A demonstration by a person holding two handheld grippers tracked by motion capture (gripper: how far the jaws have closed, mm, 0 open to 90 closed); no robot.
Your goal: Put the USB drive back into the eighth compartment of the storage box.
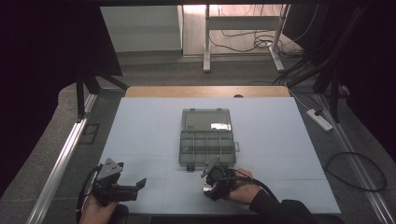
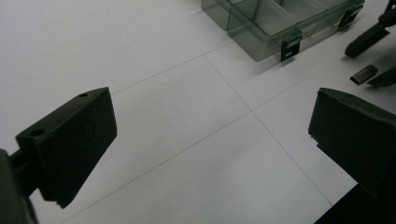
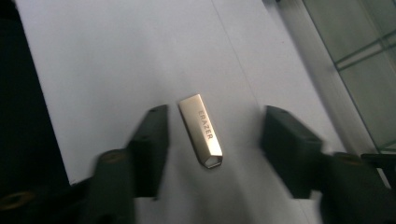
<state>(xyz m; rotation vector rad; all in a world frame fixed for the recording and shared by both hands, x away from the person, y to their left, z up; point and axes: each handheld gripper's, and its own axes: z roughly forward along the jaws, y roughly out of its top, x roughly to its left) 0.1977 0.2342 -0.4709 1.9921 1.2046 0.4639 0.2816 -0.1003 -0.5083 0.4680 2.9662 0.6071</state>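
A small gold-coloured USB stick (image 3: 201,130) marked ERAZER lies flat on the white table sheet, and I also see the stick (image 2: 364,74) in the left gripper view. My right gripper (image 3: 215,123) stands over it with a jaw on each side and a gap between each pad and the stick; in the high view that gripper (image 1: 207,181) sits near the front edge, just below the box. A clear compartment box (image 1: 206,144) lies open in the middle, lid folded back. My left gripper (image 1: 130,174) rests at the front left, open and empty (image 2: 212,116).
The box's front corner with its black latch (image 2: 289,49) lies ahead of the left gripper. The white sheet (image 1: 149,130) ends at a wooden table edge (image 1: 205,91) at the back. Cables and desk legs stand on the floor beyond.
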